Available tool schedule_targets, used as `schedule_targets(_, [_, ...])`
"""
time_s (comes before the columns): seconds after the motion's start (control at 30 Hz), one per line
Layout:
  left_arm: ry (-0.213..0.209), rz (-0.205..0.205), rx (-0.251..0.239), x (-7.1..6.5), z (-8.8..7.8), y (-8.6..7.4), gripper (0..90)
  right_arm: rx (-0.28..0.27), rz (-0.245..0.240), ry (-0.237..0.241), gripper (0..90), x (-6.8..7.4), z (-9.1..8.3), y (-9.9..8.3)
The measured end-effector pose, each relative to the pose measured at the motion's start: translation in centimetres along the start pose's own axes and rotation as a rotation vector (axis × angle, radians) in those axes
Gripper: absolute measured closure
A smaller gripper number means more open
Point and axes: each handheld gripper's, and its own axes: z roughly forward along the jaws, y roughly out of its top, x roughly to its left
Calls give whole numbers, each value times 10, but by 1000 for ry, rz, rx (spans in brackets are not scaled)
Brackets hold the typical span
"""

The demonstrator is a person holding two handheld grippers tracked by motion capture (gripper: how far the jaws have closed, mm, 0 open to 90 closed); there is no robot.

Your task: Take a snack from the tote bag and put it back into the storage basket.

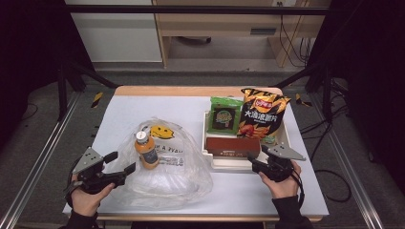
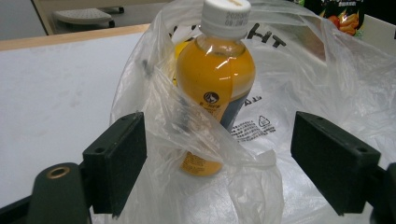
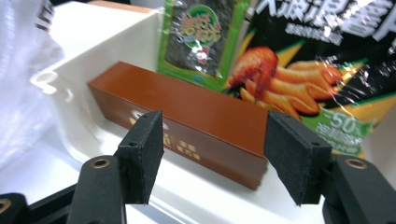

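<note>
**Crinkly bag on the left, brown box on the right**

Left side first: thin, clear plastic bag (image 1: 162, 167) spread flat and wrinkly on the white tabletop (image 1: 239, 191), printed with a yellow smiley and black lettering. Inside it, standing upright, a rounded orange drink bottle (image 1: 146, 150) with a ridged white cap. Left gripper (image 1: 122, 163) at the bag's near-left edge, matte black pads spread wide, with a crumpled fold of film bunched between them (touching the left pad, looks like, but not pinched).

Over on the right: white moulded tray (image 1: 239, 163), glossy, with rounded corners. Long brown cardboard box (image 1: 232, 146), sharp-edged, lying along the tray's front. Behind it, leaning up, a flat green foil packet (image 1: 224, 116) and a puffy, shiny chip bag (image 1: 262, 114) in black and orange.

Right gripper (image 1: 256, 160) just in front of the brown box, jaws parted, nothing clamped.
</note>
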Motion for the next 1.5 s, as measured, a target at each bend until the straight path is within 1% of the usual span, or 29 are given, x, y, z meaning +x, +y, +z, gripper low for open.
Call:
schedule_targets(0.13, [3, 12, -6, -3, 0, 5, 178, -12, -3, 24, 362, 5, -2, 4])
schedule_targets(0.23, [3, 14, -18, -5, 1, 11, 178, -17, -2, 31, 358, 6, -3, 6])
schedule_targets(0.37, [1, 29, -29, -11, 2, 19, 178, -21, 10, 27, 356, 4, -4, 6])
schedule_targets(0.43, [-1, 36, -33, -15, 3, 23, 178, -22, 12, 21, 350, 3, -5, 6])
schedule_targets(0.57, [-6, 47, -43, -21, 5, 31, 178, -31, 10, 25, 342, 3, -5, 5])
schedule_targets(0.63, [1, 52, -48, -23, 8, 35, 178, -34, 7, 29, 341, 3, -5, 6])
schedule_targets(0.73, [12, 57, -43, -25, 15, 40, 178, -34, 0, 31, 341, 4, -5, 6])
schedule_targets(0.9, [26, 43, -25, -24, 28, 44, 179, -38, 0, 34, 341, 4, -5, 5])
schedule_targets(1.0, [29, 48, -10, -25, 36, 44, 179, -36, 5, 33, 341, 3, -5, 5])
schedule_targets(1.1, [56, 56, 11, -25, 44, 43, 179, -29, 2, 31, 341, 3, -4, 4])
schedule_targets(1.27, [80, 44, 56, -18, 60, 37, 184, -30, -2, 36, 341, 4, -5, 3])
schedule_targets(1.4, [86, 29, 72, -14, 67, 31, 193, -24, -7, 37, 341, 4, -4, 2])
schedule_targets(1.5, [98, 32, 94, -12, 73, 29, 196, -14, -3, 36, 341, 4, -2, 1])
